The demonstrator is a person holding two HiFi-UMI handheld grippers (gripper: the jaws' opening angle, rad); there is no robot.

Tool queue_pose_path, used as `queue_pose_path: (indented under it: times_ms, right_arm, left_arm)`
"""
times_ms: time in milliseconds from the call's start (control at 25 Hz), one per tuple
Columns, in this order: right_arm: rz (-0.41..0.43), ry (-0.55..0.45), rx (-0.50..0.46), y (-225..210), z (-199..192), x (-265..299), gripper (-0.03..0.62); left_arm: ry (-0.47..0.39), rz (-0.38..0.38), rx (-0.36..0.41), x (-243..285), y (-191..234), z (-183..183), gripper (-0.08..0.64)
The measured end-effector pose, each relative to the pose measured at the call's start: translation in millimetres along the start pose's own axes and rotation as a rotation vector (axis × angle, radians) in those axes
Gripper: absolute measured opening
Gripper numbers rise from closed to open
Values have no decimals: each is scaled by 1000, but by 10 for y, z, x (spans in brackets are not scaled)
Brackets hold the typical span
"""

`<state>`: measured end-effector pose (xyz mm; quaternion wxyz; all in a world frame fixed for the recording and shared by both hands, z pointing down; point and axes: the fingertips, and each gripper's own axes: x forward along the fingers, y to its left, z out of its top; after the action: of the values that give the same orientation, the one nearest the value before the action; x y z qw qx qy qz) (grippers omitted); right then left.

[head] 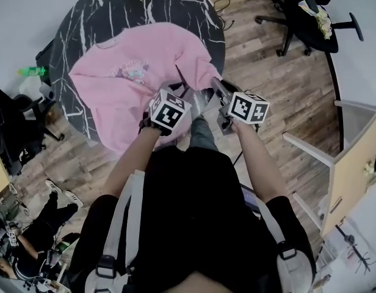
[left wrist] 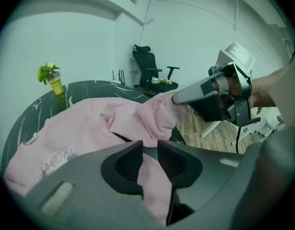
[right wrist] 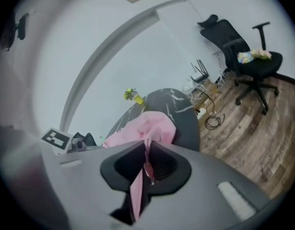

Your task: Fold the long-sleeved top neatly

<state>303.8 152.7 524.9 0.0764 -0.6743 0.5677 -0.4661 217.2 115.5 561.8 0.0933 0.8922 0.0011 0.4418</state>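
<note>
Pinching pink long-sleeved top (head: 124, 96), spread across round black marble table (head: 90, 23), at its near edge: left gripper (left wrist: 150, 145) narrowly clamped on fabric, right gripper (right wrist: 146, 147) closed tight on fabric.

Wood floor (head: 279, 84), blk office chair (head: 307, 32)

Both forearms reach forward side by side, left forearm (head: 136, 157), right forearm (head: 258, 157), left hand-held gripper (left wrist: 150, 152) with jaws narrowly apart, pinching a fold of the pink top (head: 127, 84) — right hand-held gripper (right wrist: 146, 152) clamped on its thin edge.
</note>
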Motion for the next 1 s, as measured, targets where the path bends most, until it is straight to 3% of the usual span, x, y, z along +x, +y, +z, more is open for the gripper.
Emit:
queue_pose_path:
  times_ms: [240, 480, 760, 1000]
  right_arm:
    - [80, -8, -263, 1079, 156, 278, 25]
    - [163, 135, -545, 2063, -359, 795, 25]
    - [131, 328, -811, 2527, -1170, 1354, 25]
    - [92, 407, -905, 2718, -1610, 1621, 25]
  left_arm:
    - [-33, 97, -105, -712, 472, -526, 101]
    - [-38, 202, -233, -1372, 925, -1268, 101]
    - [-16, 267, -319, -1923, 1162, -2006, 101]
    - [4, 277, -337, -2102, 1250, -2390, 103]
